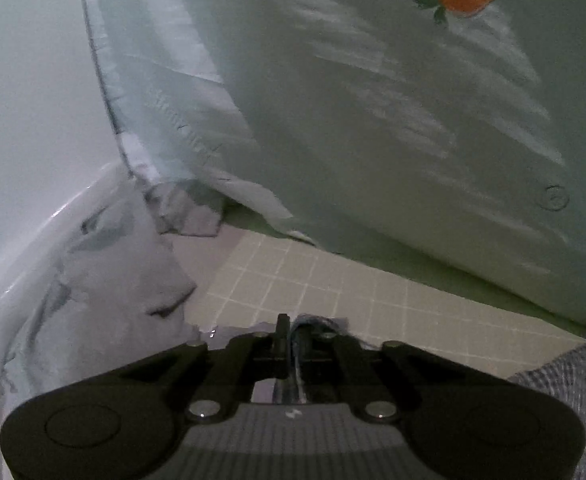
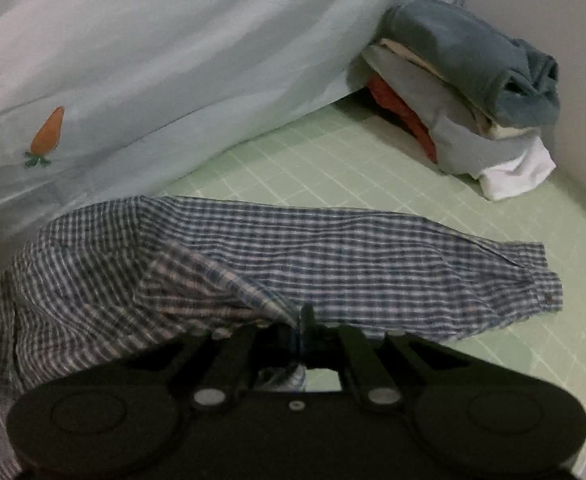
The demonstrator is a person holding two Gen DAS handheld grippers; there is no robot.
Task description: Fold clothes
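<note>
The step in hand looks like the start of a fold: both grippers have a hold on the blue-and-white checked shirt, which lies spread across the green gridded mat in the middle of the right wrist view, one cuffed sleeve end reaching toward the right edge of the frame.

The right gripper sits at the bottom centre of its view, its fingers pressed nearly together and pinching a raised edge of the checked cloth, which peaks up just left of the tips. The left gripper, bottom centre of the left wrist view, is likewise nearly closed, with a thin strip of bluish fabric caught between its fingers; more of the shirt shows only at the lower right corner there.

A pale sheet with a carrot print drapes over the upper left of the right view, and a stack of folded clothes sits at the upper right, well apart from the shirt.

As a judgement, the next move calls for carrying both pinched points together across the shirt, keeping the edge taut and level so the sleeve tucks in, then laying it down flat before letting go.
</note>
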